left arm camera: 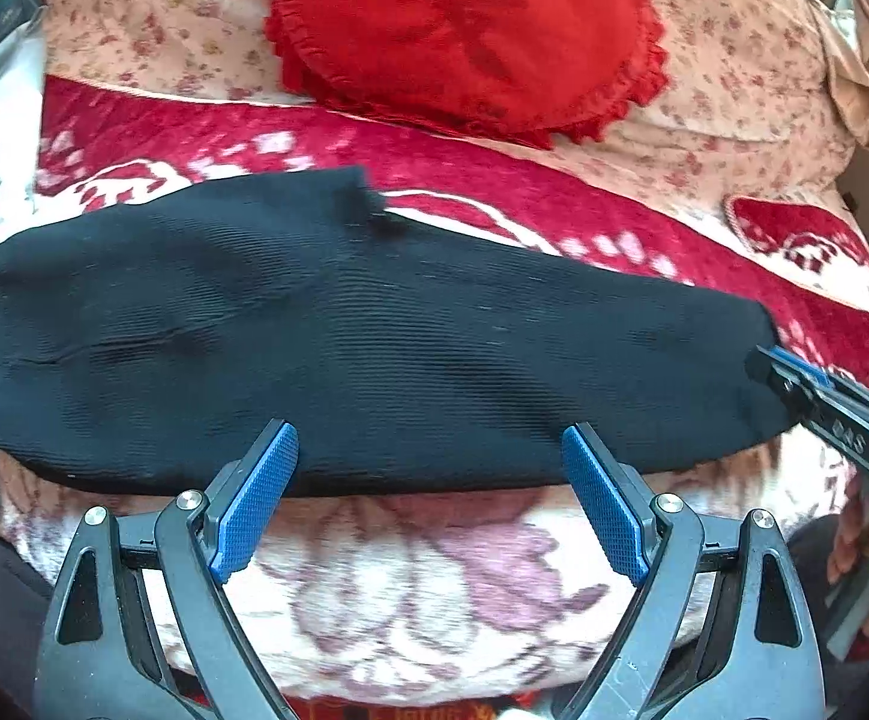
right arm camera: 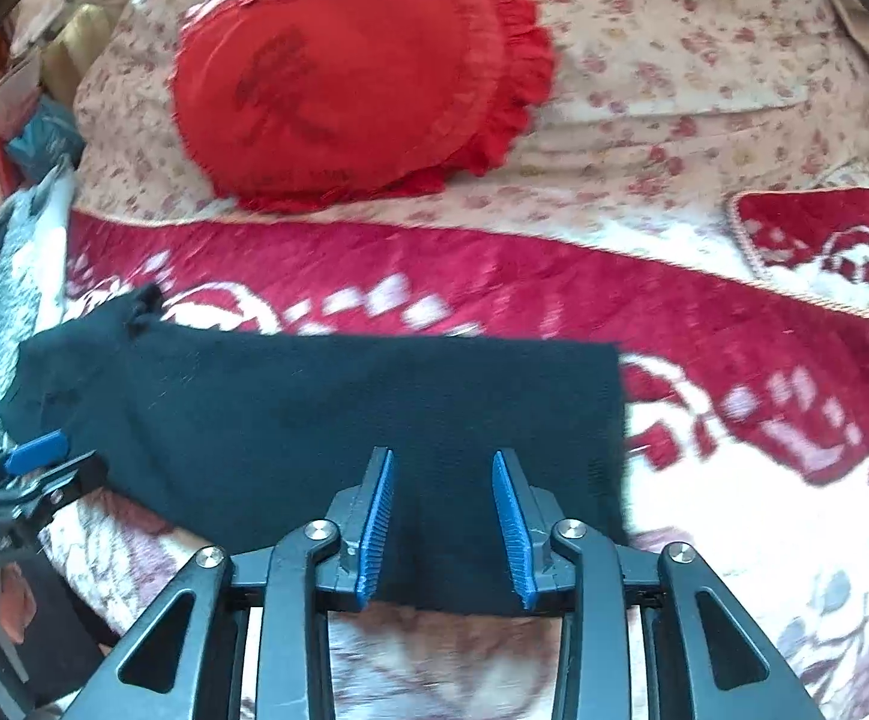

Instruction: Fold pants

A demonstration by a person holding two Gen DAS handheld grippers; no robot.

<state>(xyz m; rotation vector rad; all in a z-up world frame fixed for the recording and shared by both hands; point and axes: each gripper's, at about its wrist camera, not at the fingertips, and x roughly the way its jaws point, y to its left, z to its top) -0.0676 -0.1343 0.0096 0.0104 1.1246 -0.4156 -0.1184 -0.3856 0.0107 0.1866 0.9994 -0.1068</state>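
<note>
The black pants (left arm camera: 344, 348) lie stretched sideways across a red and white patterned blanket (left arm camera: 494, 204) on a bed, already doubled into one long band; in the right wrist view the same pants (right arm camera: 314, 420) end in a straight edge on the right, with a small bunched bit of cloth at their far left corner.

The left gripper (left arm camera: 428, 480) has its jaws spread wide, nothing between them; its blue pads (left arm camera: 257, 498) sit at the near edge of the pants, about midway along the band, whether touching the cloth or just above it cannot be told; seen from the right wrist view, the left gripper (right arm camera: 38, 468) sits at the left end of the cloth.

The right gripper (right arm camera: 442, 516) is also parted, though less widely, and empty; its fingertips (right arm camera: 377, 516) are over the near edge of the pants close to the right end; from the left wrist view the right gripper (left arm camera: 818, 384) meets the right tip of the band.

A round red cushion (right arm camera: 344, 78) with a frilled rim rests on a floral quilt (right arm camera: 704, 60) behind the blanket, well apart from the pants.
</note>
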